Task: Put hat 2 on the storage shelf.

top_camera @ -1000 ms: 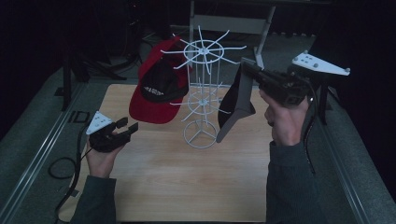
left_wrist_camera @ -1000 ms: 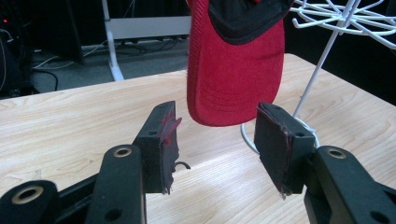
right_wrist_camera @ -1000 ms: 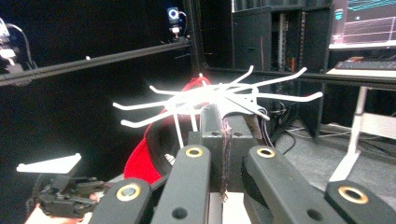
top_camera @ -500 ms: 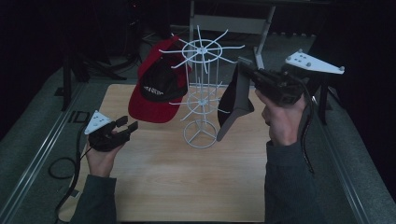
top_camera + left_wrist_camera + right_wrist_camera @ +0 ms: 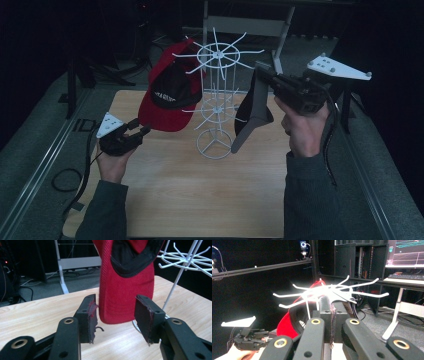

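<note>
A white wire rack stands on the wooden table. A red cap hangs on its left side. My right gripper is raised at the rack's right, shut on the edge of a black cap that dangles below it. In the right gripper view the jaws pinch black fabric just under the rack's top spokes. My left gripper is open, low over the table and left of the red cap. In the left gripper view the cap's brim hangs just beyond the open gripper.
Grey floor and metal rails border the table on both sides. A white frame stand stands behind the table. The rack's round base sits mid-table, with bare wood in front of it.
My right gripper has shifted slightly left toward the rack, carrying the black cap. The left gripper has stayed about where it was, still open.
</note>
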Tool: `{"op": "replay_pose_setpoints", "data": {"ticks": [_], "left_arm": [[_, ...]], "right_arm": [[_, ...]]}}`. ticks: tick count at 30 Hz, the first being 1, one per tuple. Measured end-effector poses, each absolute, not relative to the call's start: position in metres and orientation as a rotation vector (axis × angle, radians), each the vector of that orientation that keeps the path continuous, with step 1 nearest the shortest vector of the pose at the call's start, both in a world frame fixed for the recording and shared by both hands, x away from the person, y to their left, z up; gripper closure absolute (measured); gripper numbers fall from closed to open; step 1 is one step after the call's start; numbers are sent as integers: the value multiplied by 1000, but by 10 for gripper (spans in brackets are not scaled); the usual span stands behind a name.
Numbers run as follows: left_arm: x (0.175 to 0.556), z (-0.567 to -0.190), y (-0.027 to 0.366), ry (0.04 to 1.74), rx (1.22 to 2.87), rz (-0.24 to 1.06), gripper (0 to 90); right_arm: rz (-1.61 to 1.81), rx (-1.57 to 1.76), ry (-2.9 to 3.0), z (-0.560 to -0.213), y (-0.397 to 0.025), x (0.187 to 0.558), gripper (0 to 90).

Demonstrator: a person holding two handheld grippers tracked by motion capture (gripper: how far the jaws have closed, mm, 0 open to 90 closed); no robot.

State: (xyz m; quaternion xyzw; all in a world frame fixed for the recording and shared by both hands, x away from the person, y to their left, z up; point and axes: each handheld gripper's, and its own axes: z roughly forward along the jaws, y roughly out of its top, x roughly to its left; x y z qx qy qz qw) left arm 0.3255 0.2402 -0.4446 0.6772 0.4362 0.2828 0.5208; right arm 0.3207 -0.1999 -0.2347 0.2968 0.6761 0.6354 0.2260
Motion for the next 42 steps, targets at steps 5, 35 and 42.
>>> {"op": "replay_pose_setpoints", "data": {"ticks": [5, 35, 42], "left_arm": [[327, -444, 237, 1044, 1622, 689, 601], [318, -443, 234, 992, 1627, 676, 790], [317, -443, 236, 1004, 1622, 681, 672]], "right_arm": [[1749, 818, 1872, -235, -198, 321, 895], [1701, 853, 1953, -253, -177, 340, 894], [1673, 863, 1971, -257, -175, 343, 868]]}}
